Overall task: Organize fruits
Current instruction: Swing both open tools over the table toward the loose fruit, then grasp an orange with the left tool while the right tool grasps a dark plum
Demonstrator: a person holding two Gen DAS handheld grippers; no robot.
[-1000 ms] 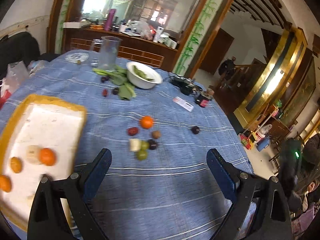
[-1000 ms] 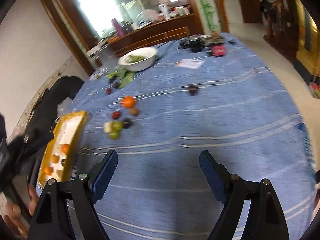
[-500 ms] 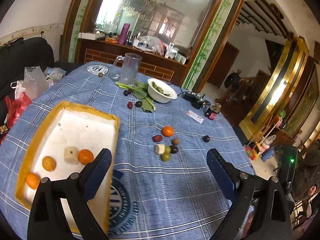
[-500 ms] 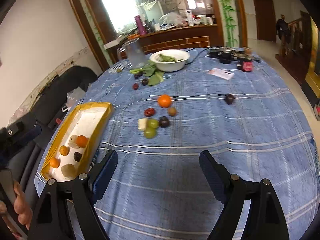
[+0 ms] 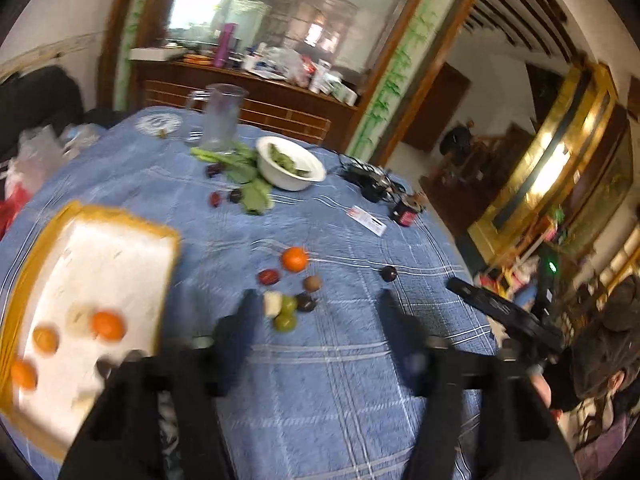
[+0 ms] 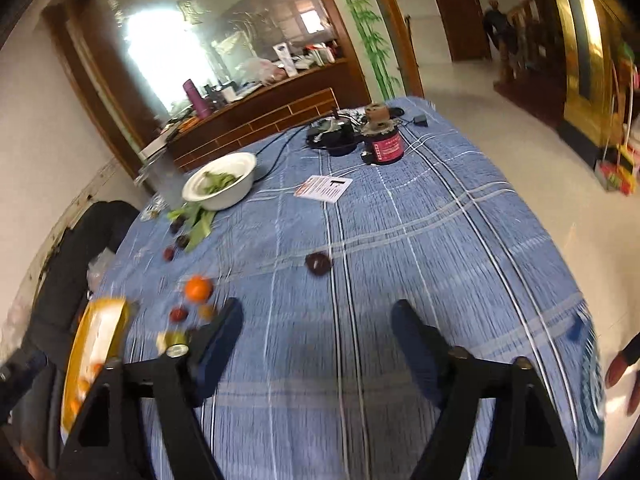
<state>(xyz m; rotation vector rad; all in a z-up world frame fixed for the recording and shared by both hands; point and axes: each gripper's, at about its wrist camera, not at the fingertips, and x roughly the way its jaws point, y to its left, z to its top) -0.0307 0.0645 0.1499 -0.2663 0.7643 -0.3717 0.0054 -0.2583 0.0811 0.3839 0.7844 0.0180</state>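
Note:
A yellow-rimmed white tray lies at the left of the blue tablecloth and holds several fruits, among them an orange. A loose cluster lies mid-table: an orange, a red fruit, a brown one, a dark one, two green ones and a pale piece. A lone dark fruit lies apart to the right. My left gripper is open and empty, just short of the cluster. My right gripper is open and empty, near the lone dark fruit.
A white bowl of greens with loose leaves and small dark fruits stands at the back, beside a clear jug. A card, a red jar and black cables lie far right. The tray also shows in the right wrist view.
Both grippers have moved forward and lower over the table, blurring the view. The left now points at the fruit cluster, the right at the lone dark fruit. Both stay open.

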